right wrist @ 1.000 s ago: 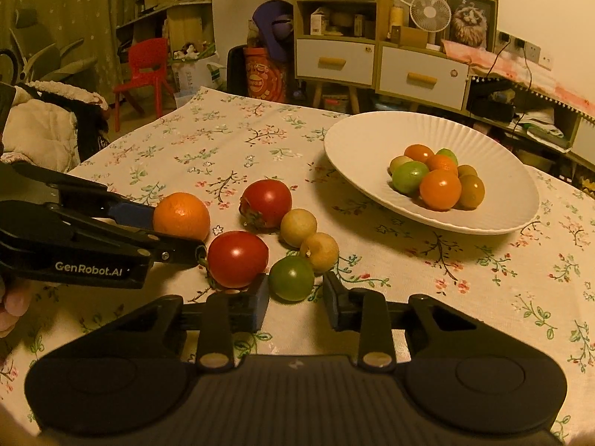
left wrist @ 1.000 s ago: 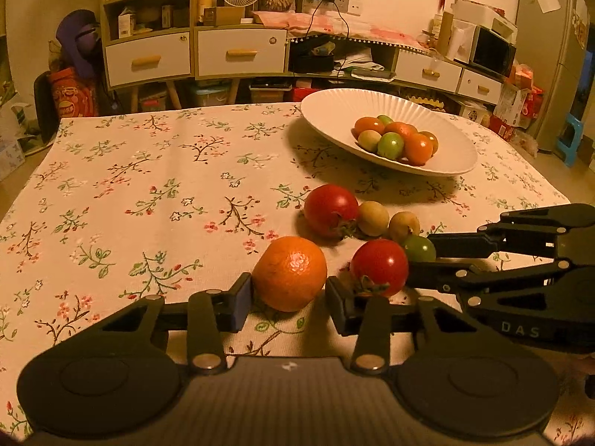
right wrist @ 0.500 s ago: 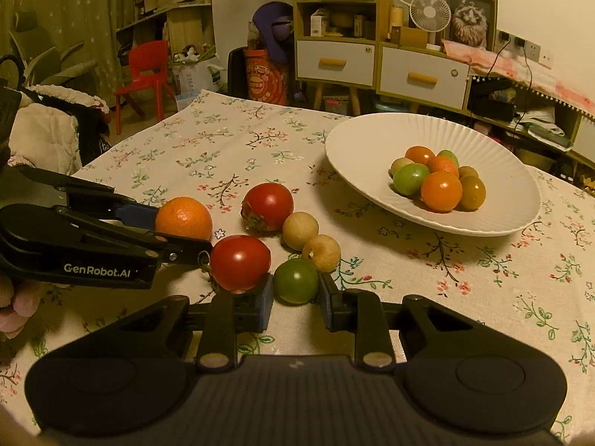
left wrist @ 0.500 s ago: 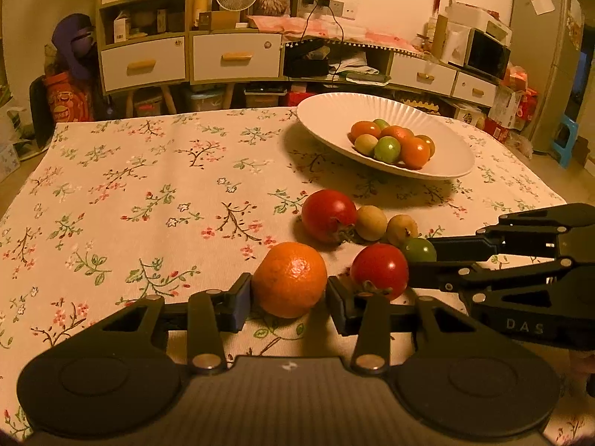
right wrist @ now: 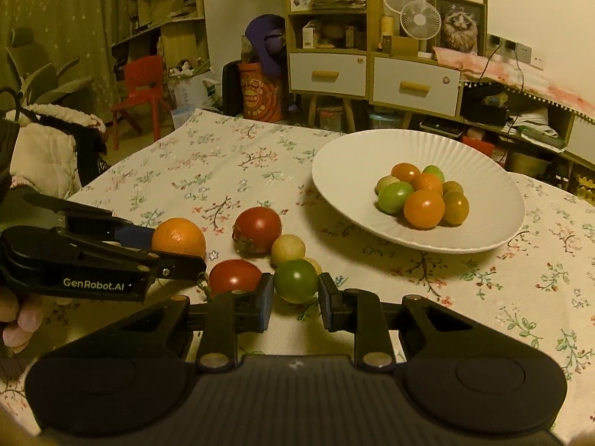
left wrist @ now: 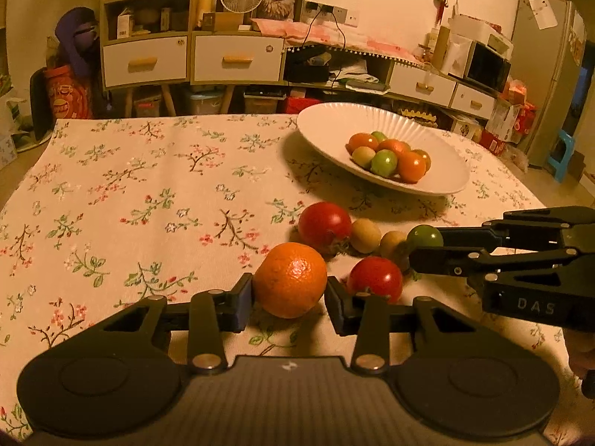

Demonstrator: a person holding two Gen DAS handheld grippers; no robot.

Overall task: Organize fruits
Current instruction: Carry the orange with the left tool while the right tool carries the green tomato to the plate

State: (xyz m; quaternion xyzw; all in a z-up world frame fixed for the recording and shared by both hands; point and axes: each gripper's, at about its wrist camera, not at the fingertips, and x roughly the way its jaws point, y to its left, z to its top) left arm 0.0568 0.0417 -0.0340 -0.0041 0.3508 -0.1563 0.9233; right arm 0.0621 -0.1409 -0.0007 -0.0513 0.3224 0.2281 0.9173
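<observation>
A worktop [left wrist: 111,193] covered with a floral cloth holds loose fruit near the camera and a white plate [left wrist: 334,126] farther back on the right.

In the left wrist view, the left gripper [left wrist: 289,299] has its fingers closed on an orange [left wrist: 290,278]: the left pad touches the fruit's left side and the right pad sits against its right side. The orange sits between the fingertips, low over the cloth; whether it rests on the worktop cannot be told. Just right of it lies a red tomato [left wrist: 375,278], partly behind the right finger.

In the right wrist view, the right gripper [right wrist: 295,301] has its fingers closed on a green tomato [right wrist: 296,280], one pad on each side. The fruit sits at the fingertips, in front of two small yellow fruits [right wrist: 288,249].

Beyond those, a second, larger red tomato [right wrist: 257,229] lies on the cloth, touching the farther yellow fruit. All these loose fruits cluster together, near the plate's near-left edge but apart from it.

The plate holds a heap [right wrist: 422,195] of small orange, green and yellowish tomatoes, bunched toward its right half.

The two grippers point across each other, the left one coming in from the left, the right one from the right.
</observation>
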